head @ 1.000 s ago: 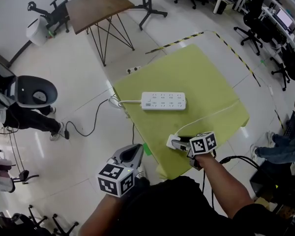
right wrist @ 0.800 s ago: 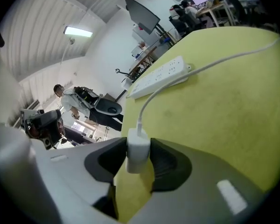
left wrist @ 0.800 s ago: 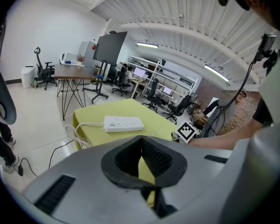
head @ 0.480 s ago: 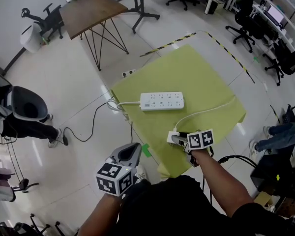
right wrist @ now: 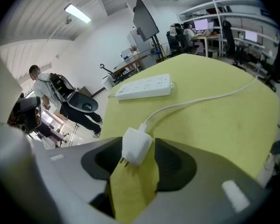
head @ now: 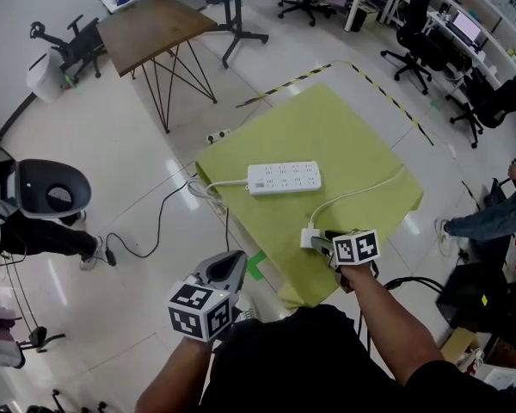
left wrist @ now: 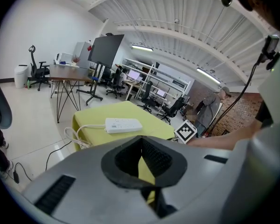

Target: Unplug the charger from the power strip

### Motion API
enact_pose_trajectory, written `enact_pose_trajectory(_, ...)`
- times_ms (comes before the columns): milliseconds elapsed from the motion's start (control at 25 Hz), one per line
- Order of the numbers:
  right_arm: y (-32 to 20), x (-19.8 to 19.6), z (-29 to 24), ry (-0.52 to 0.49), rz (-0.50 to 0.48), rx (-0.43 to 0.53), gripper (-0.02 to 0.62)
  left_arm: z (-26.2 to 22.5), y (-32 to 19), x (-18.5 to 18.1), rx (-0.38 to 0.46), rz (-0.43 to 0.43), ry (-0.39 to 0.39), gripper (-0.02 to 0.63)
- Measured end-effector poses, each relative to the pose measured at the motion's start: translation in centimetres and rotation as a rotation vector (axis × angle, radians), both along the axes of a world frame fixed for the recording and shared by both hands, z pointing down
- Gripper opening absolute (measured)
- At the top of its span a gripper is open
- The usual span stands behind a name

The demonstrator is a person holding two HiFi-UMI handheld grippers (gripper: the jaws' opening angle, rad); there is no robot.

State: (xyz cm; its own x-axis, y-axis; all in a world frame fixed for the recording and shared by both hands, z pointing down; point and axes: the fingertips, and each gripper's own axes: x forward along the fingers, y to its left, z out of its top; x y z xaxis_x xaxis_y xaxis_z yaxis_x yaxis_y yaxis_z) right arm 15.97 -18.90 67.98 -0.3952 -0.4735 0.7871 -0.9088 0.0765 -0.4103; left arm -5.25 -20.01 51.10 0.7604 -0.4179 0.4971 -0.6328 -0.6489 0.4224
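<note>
**Right gripper letting go of the charger at the near table edge**

Right gripper (head: 321, 240) was found pointing down at the near edge of the green-covered table (head: 344, 119), its jaws opening. The white charger (head: 309, 237) lay between them on the cloth. In the right gripper view a gap showed on at least one side of the block, so the pads were judged no longer to be pinching it. Its two prongs (right wrist: 122, 161) were bare and pointed back toward the gripper. The power strip (head: 284, 177) sat well apart, toward the middle of the table, with nothing plugged into it that could be seen. On that evidence the unplugging was judged done. A white cable (head: 361, 189) ran from the charger across the cloth toward the far right edge.

Left gripper (head: 232, 263) was held off the table on the near left. Its jaws stood a little apart, with nothing between them.

Handling assessment: the charger appeared to be a small, rigid plastic block, light, with smooth faces likely to slip under a weak pinch. The two flat sides of the body were judged the sound place to take hold, never the prongs or the cable. The cable looked limp, and its drag could tip or turn the block.
</note>
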Motion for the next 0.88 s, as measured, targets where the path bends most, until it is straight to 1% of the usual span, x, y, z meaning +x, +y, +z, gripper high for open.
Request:
enact_pose_trajectory(80,0.8,0.1,-1.5,0.021,0.036,0.04,0.218,-0.1,0.4,-0.4,-0.002,0.026,0.014,0.006)
enact_pose_trajectory(120,1.2,0.1,-2.7,0.026,0.057,0.077,0.216,-0.1,0.7,-0.5,-0.003,0.044,0.022,0.006)
enact_pose_trajectory(160,1.7,0.1,-4.2,0.025,0.079,0.125,0.208,-0.2,1.0,-0.4,-0.002,0.069,0.03,0.006)
enact_pose_trajectory(240,3.1,-0.5,-8.1,0.004,0.119,0.244,0.163,-0.3,1.9,0.2,0.003,0.13,0.038,0.006)
enact_pose_trajectory(280,3.9,-1.1,-10.1,-0.017,0.132,0.304,0.118,-0.3,2.3,0.5,0.006,0.16,0.038,0.006)
enact_pose_trajectory(320,4.8,-1.8,-12.0,-0.045,0.142,0.359,0.035,-0.2,2.7,0.8,0.01,0.184,0.037,0.006)
enact_pose_trajectory(360,5.7,-2.5,-13.7,-0.079,0.146,0.405,0.002,-0.2,2.9,1.1,0.014,0.2,0.036,0.006)
enact_pose_trajectory(480,8.6,-5.1,-17.7,-0.19,0.122,0.493,0.002,-1.0,3.8,2.0,0.031,0.205,0.049,0.006)
enact_pose_trajectory(560,10.6,-6.2,-20.2,-0.222,0.081,0.549,0.002,-2.1,5.1,2.8,0.049,0.198,0.063,0.006)
enact_pose_trajectory(640,13.1,-6.8,-22.5,-0.195,0.02,0.625,0.002,-3.0,7.2,3.3,0.071,0.193,0.065,0.006)
enact_pose_trajectory(720,15.9,-7.1,-24.0,-0.154,-0.041,0.678,0.002,-3.6,9.7,3.4,0.096,0.179,0.062,0.006)
enact_pose_trajectory(800,18.6,-6.9,-25.0,-0.135,-0.08,0.704,0.002,-4.1,12.1,3.3,0.115,0.145,0.057,0.006)
enact_pose_trajectory(880,21.5,-6.3,-25.7,-0.126,-0.104,0.708,0.002,-4.2,14.5,3.5,0.109,0.097,0.057,0.006)
